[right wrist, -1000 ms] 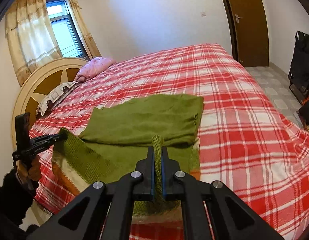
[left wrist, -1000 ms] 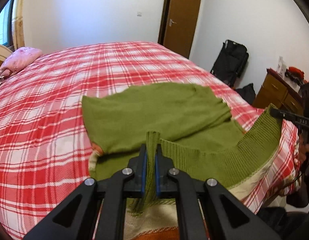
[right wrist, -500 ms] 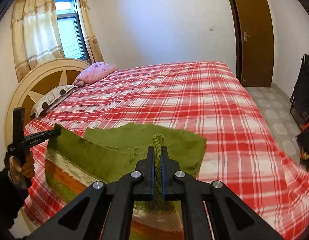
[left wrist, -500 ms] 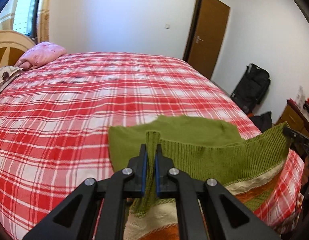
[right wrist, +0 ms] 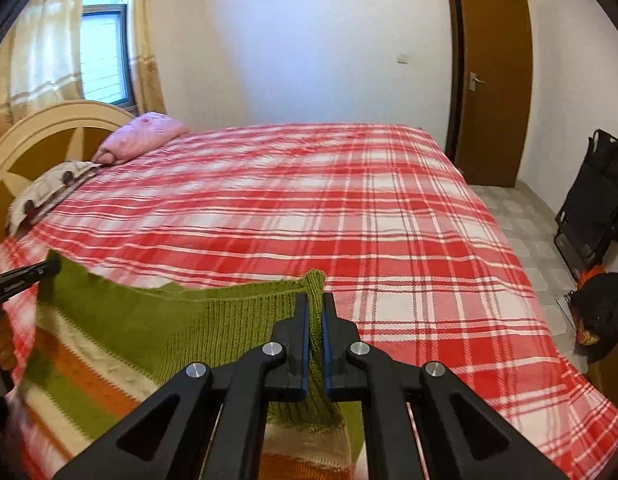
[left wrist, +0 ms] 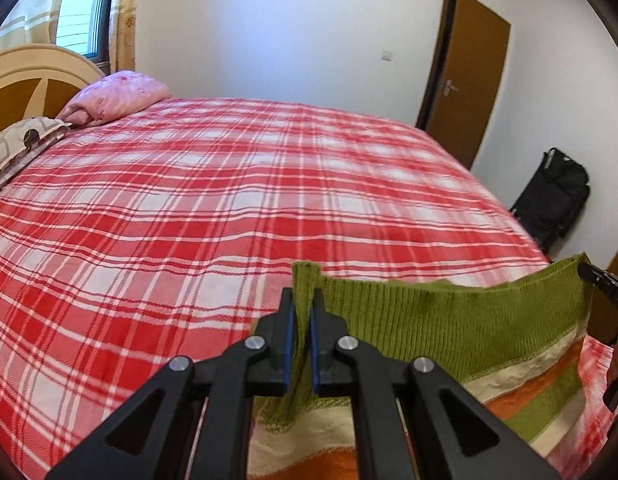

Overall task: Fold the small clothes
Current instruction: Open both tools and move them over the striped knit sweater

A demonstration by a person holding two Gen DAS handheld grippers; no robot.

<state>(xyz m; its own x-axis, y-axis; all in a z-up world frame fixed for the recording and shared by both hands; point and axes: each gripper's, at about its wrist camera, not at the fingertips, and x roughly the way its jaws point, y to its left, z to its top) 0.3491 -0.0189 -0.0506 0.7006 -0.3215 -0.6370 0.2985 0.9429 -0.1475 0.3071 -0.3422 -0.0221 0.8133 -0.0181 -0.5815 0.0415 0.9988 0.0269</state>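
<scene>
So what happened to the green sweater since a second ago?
The green sweater, which lay mostly flat on the bed, has been lifted and pulled back toward the bed's near edge, its ribbed hem stretched between the left gripper and right gripper. Both stayed clamped on the hem.

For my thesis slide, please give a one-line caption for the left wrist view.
Left gripper and right gripper hold a green knitted sweater stretched above a red plaid bed.
</scene>
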